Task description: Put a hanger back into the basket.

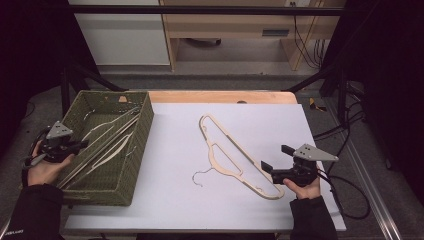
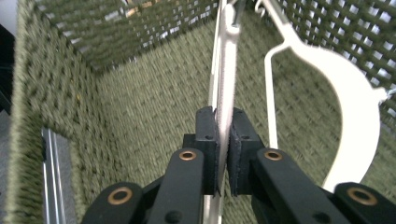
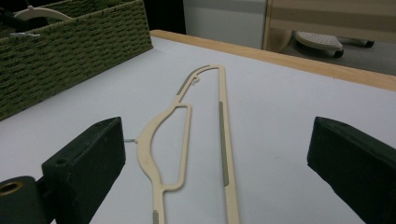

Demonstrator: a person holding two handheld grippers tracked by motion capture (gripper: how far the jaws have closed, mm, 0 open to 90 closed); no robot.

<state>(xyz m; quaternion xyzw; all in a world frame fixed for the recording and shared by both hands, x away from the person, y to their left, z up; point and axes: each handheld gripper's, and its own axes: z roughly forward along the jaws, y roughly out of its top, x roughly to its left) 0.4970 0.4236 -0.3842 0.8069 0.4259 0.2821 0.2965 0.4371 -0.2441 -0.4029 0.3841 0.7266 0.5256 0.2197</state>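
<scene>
My left gripper (image 2: pixel 223 140) is down inside the green woven basket (image 1: pixel 141 145), jaws clamped tight on the thin edge of a cream plastic hanger (image 2: pixel 226 70) that stands upright between the pads. Just beside it in the basket curves another cream hanger (image 2: pixel 355 112), broad and white-looking up close. My right gripper (image 1: pixel 277 157) hovers over the table with its jaws spread wide, nothing between them. Ahead of it a third cream hanger (image 1: pixel 235 155) lies flat on the white sheet (image 1: pixel 175 200), long bar with grey grip strips, wire hook (image 1: pixel 201 176) pointing toward me. The sheet covers a light wooden table (image 1: pixel 220 96); the basket sits at its left end. Beyond: grey floor, pale wooden furniture (image 1: pixel 230 25), black cables (image 1: pixel 312 50) trailing at right.
</scene>
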